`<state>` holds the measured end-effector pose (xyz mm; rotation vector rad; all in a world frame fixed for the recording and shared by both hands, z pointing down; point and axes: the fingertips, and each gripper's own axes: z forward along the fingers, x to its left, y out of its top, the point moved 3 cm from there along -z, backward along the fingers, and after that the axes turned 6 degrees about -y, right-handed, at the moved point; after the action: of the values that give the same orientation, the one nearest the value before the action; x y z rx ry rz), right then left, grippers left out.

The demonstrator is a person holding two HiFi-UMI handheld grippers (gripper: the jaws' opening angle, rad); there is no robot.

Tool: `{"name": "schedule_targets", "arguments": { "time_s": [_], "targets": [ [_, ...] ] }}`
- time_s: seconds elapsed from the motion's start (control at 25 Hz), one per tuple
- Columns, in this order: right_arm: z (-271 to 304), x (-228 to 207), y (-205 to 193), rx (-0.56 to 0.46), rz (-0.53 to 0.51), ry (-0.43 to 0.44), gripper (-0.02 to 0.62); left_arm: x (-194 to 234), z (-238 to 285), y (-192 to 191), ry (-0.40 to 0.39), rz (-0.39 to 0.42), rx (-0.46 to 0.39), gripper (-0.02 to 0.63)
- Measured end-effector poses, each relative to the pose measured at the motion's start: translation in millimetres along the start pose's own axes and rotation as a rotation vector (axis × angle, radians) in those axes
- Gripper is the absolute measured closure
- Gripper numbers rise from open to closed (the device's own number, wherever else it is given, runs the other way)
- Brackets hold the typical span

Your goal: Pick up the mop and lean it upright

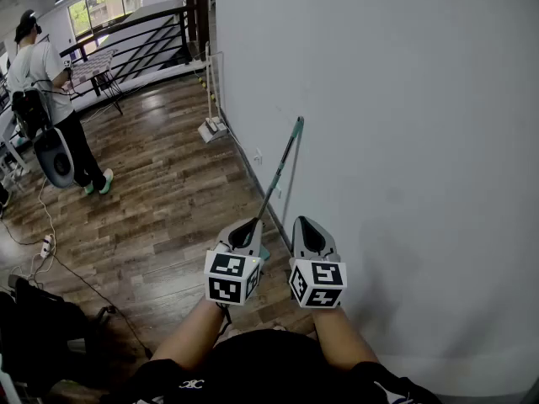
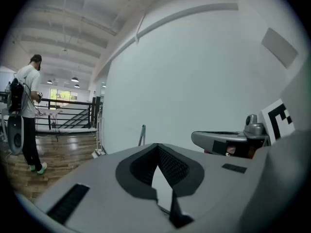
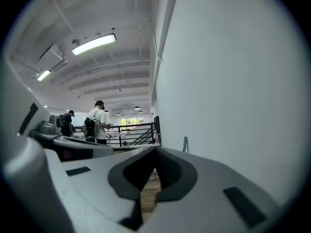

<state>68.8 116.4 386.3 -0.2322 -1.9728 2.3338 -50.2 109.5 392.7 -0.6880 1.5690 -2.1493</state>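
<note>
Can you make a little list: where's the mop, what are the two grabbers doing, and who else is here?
mop: leaning on the white wall, teal tip up, not held
left gripper: shut, empty
right gripper: shut, empty
person: standing on the wood floor near the railing

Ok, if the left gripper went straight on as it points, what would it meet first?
Probably the mop handle, leaning just ahead of the left gripper. Its own view shows the handle slightly left of centre, so it might pass it and reach the white wall.
</note>
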Motion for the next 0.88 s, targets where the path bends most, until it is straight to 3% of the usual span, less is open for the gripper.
{"name": "schedule_targets", "arguments": {
  "time_s": [0.56, 0.88],
  "targets": [
    [14.5, 22.9, -5.1, 0.021, 0.015, 0.021, 0.583, 19.5, -6.0, 2.8, -0.01, 0.002, -0.021, 0.611],
    [16.5, 41.3, -9.8, 0.021, -0.004, -0.014, 0.583, 36.7, -14.9, -3.6, -0.044, -0.009, -0.022, 0.611]
  ]
}}
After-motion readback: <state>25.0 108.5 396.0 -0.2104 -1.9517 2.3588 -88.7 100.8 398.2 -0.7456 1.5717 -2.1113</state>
